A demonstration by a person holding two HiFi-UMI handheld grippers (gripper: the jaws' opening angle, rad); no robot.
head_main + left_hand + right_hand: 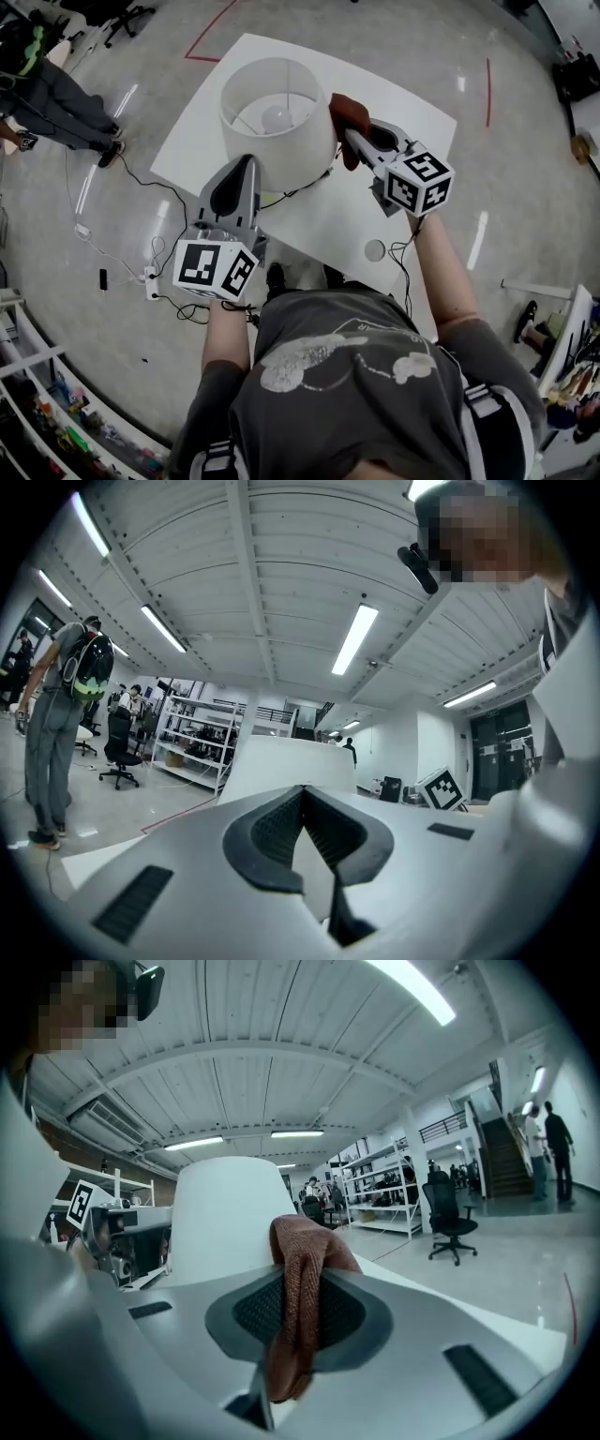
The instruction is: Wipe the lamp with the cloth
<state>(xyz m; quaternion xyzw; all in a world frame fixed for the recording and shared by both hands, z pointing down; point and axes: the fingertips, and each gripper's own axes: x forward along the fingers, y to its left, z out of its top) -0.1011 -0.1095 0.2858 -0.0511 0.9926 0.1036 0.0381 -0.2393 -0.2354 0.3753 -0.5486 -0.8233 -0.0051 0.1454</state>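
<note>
A lamp with a white drum shade [281, 131] stands on the white table [328, 220]; its bulb shows through the open top. My right gripper [350, 138] is shut on a brown cloth [347, 112], and the cloth lies against the shade's right side. In the right gripper view the cloth [298, 1279] hangs folded between the jaws, with the shade [225, 1213] just beyond. My left gripper [247, 162] is shut, its tips at the shade's lower left side. Its jaws meet at the tips [302, 795] in front of the shade [291, 761]; whether they pinch the rim is unclear.
The lamp's dark cable [305, 190] runs across the table under the shade. A small white disc [375, 250] lies near the table's front edge. A power strip [150, 277] and cords lie on the floor at left. A person [56, 94] stands at far left.
</note>
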